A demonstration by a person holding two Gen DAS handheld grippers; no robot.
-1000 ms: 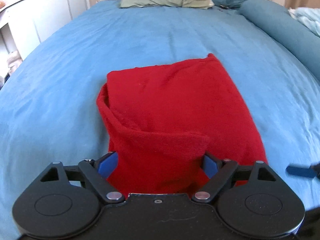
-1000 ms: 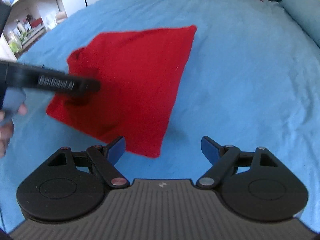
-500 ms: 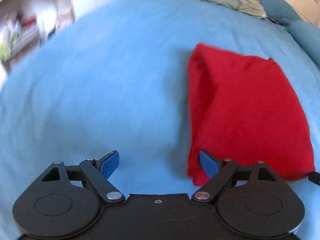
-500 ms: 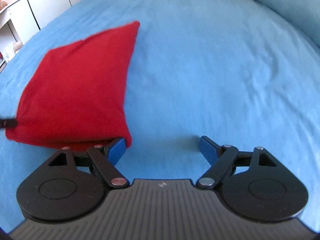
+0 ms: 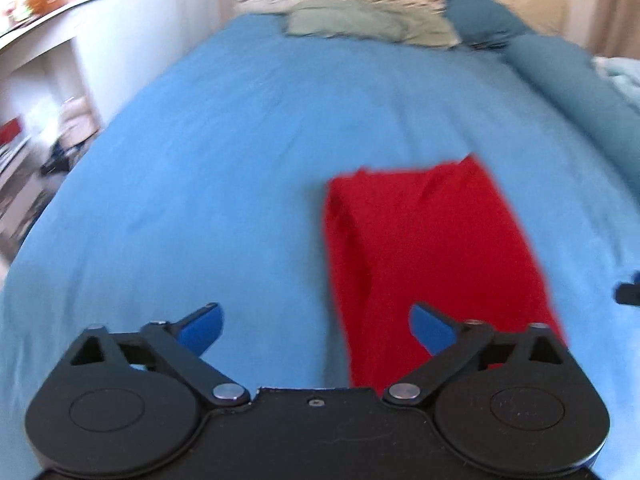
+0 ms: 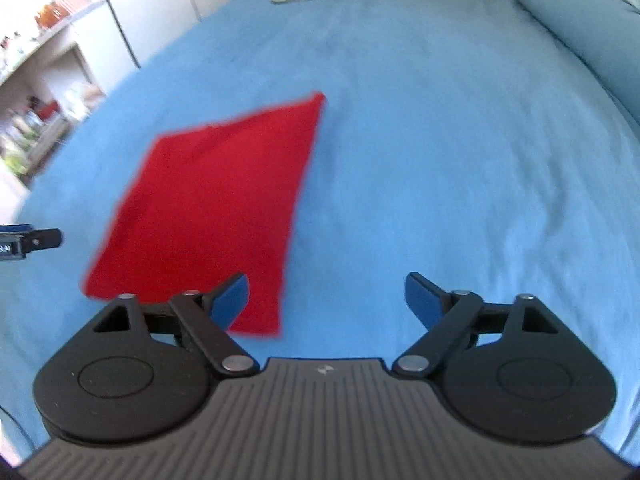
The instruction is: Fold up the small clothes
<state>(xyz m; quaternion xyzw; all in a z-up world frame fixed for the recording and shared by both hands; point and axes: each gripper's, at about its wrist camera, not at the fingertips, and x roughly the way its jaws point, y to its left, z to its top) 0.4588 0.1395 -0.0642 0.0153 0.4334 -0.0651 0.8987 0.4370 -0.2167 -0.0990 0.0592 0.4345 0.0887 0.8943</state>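
A folded red cloth [image 5: 436, 248] lies flat on the blue bed [image 5: 240, 152]. My left gripper [image 5: 316, 326] is open and empty, above the bed at the cloth's near left edge. In the right wrist view the red cloth [image 6: 208, 208] lies ahead to the left. My right gripper [image 6: 326, 298] is open and empty, just past the cloth's near right corner. The tip of the left gripper shows at the left edge of the right wrist view [image 6: 36, 240], and the right gripper's tip shows at the right edge of the left wrist view [image 5: 628, 290].
Pillows [image 5: 360, 24] and a blue bolster [image 5: 568, 76] lie at the head and right side of the bed. White shelves with clutter [image 6: 44, 92] stand to the left. The blue bed cover [image 6: 440, 140] spreads wide around the cloth.
My left gripper let go of the red cloth and pulled back to the left. My right gripper drew back from the cloth. The cloth now lies folded flat.
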